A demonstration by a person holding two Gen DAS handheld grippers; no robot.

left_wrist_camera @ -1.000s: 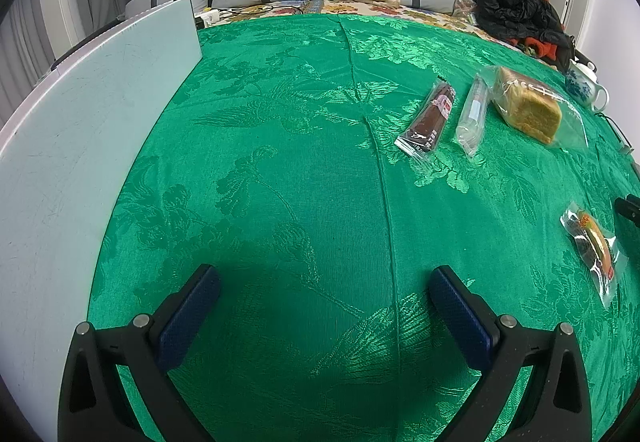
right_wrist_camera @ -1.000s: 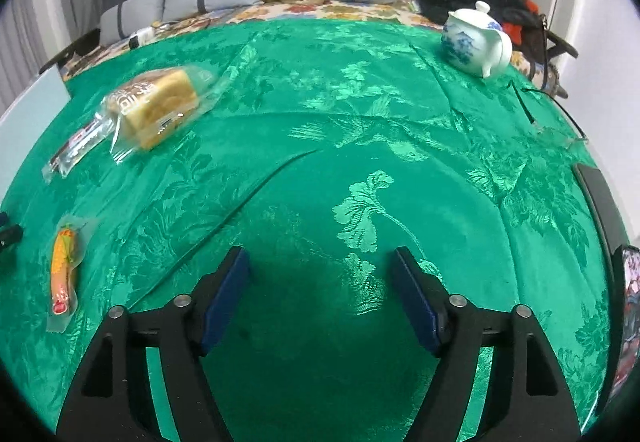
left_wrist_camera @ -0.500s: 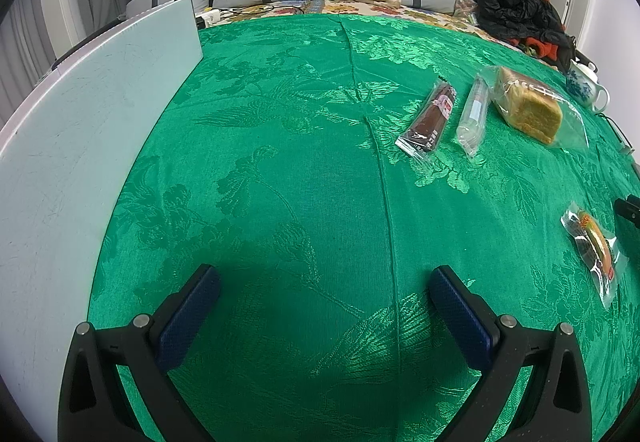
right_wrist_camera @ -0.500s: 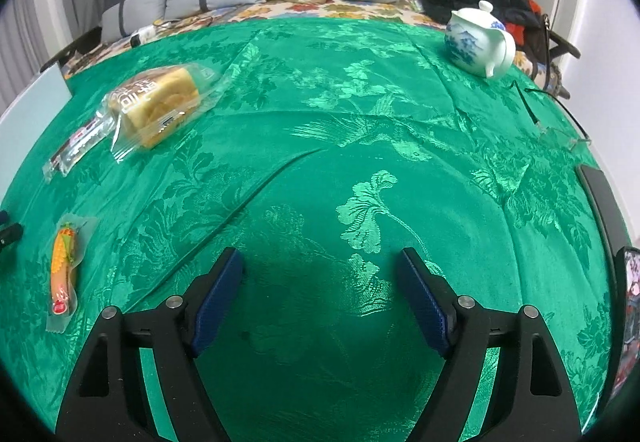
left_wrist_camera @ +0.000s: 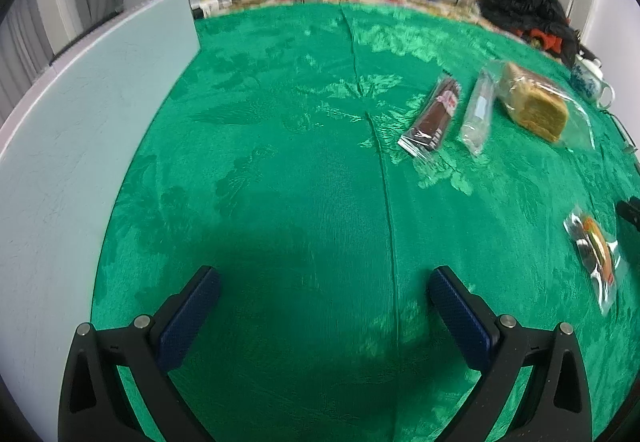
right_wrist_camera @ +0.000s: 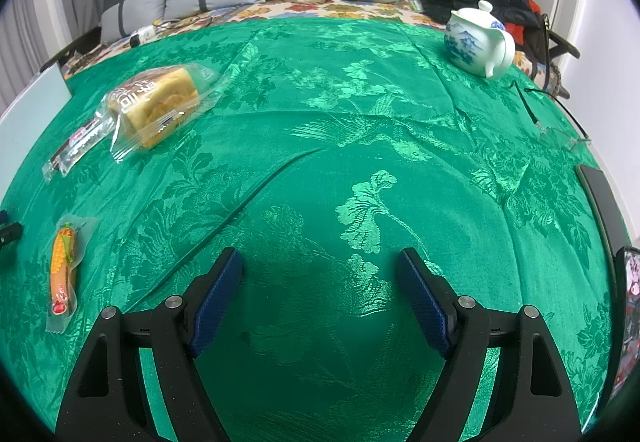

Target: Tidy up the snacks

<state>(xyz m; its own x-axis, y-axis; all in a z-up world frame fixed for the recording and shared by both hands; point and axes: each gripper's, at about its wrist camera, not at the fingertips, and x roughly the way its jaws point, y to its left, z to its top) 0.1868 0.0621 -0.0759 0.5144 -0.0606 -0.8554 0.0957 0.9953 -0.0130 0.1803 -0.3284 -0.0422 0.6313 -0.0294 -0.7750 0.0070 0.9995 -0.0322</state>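
The left wrist view is blurred, so print on the dark snack bar (left_wrist_camera: pixel 434 113) is unreadable; a phone (right_wrist_camera: pixel 628 306) is cut off at the right edge.

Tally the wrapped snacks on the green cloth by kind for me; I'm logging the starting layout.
Bagged bread loaf: 1
Dark brown bar: 1
Clear-wrapped stick: 1
Corn-print sausage: 1
Total: 4 snacks, all lying apart from both open grippers.

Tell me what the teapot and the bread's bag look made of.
Teapot: probably glazed ceramic, glossy white with blue painted scenery. Bread bag: thin clear plastic film, going by its crinkles, glare and the loaf visible through it.
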